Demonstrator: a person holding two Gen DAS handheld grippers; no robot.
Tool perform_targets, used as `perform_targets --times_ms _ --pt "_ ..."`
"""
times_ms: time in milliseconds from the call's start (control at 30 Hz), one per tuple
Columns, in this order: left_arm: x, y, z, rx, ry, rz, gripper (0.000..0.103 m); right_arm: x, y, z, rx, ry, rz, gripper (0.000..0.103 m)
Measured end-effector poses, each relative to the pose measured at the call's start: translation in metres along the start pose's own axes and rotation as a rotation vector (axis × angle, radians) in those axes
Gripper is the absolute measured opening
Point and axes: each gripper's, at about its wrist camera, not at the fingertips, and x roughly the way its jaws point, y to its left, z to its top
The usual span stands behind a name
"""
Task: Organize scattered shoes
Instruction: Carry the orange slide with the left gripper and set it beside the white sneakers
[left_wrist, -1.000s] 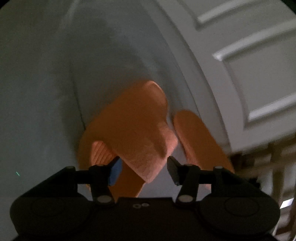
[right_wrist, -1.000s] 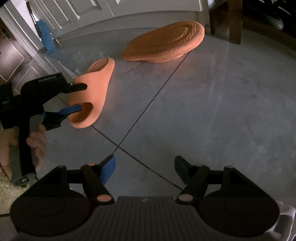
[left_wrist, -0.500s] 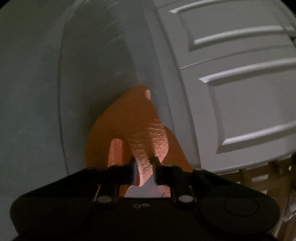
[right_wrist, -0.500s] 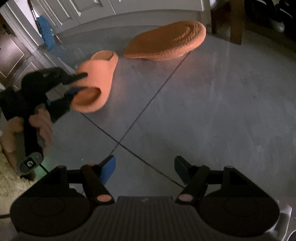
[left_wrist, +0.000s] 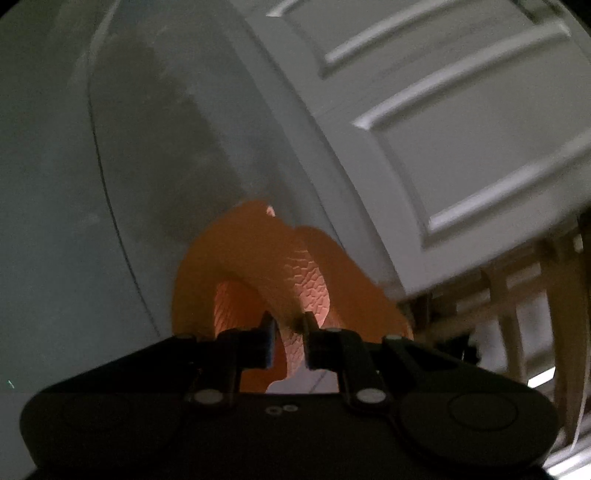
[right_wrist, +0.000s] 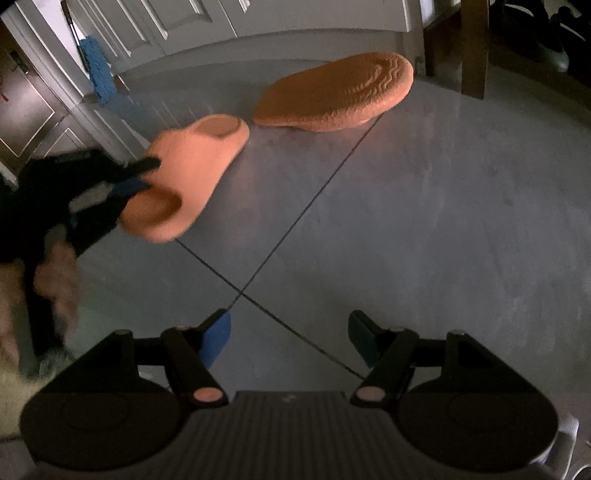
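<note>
My left gripper (left_wrist: 289, 326) is shut on the upper band of an orange slide sandal (left_wrist: 229, 258), which hangs tilted off the floor. In the right wrist view the same sandal (right_wrist: 192, 166) is lifted at the left, pinched at its heel opening by the left gripper (right_wrist: 142, 177), which a hand (right_wrist: 55, 284) holds. A second orange sandal (right_wrist: 332, 92) lies sole-up on the grey floor farther back; part of it (left_wrist: 354, 288) shows behind the held one. My right gripper (right_wrist: 290, 332) stands open over the floor with nothing between its blue-padded fingers.
White panelled doors (left_wrist: 461, 129) run along the back of the grey tiled floor (right_wrist: 406, 221). A blue mop head (right_wrist: 98, 70) leans by the doors at left. A wooden leg (right_wrist: 474, 44) stands at the back right, dark shoes (right_wrist: 554, 37) beyond it. Pale wooden slats (left_wrist: 517, 314) are at right.
The left gripper closed on the sandal's upper band and lifted it off the floor, tilting it and carrying it toward the sole-up sandal. The right gripper stayed still and open.
</note>
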Motion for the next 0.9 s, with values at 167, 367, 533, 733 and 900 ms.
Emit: perform_targets --times_ms 167,367,533,733,900 --pt "-0.023 -0.021 -0.035 0.099 0.112 -0.045 0.012 -0.022 -0.012 -0.012 -0.04 -0.017 -0.01 0.073" --pt "-0.039 -0.039 -0.076 0.116 0.231 -0.092 0.012 -0.057 -0.029 -0.035 -0.073 -0.001 -0.031 0.073" --pt "-0.044 -0.048 -0.113 0.078 0.336 -0.104 0.012 -0.104 -0.048 -0.064 -0.127 -0.003 -0.066 0.073" --pt "-0.046 -0.058 -0.142 0.082 0.432 -0.105 0.012 -0.131 -0.069 -0.087 -0.046 -0.003 -0.097 0.073" --pt "-0.041 -0.053 -0.151 0.073 0.505 -0.028 0.029 -0.127 -0.075 -0.097 -0.03 -0.004 -0.096 0.073"
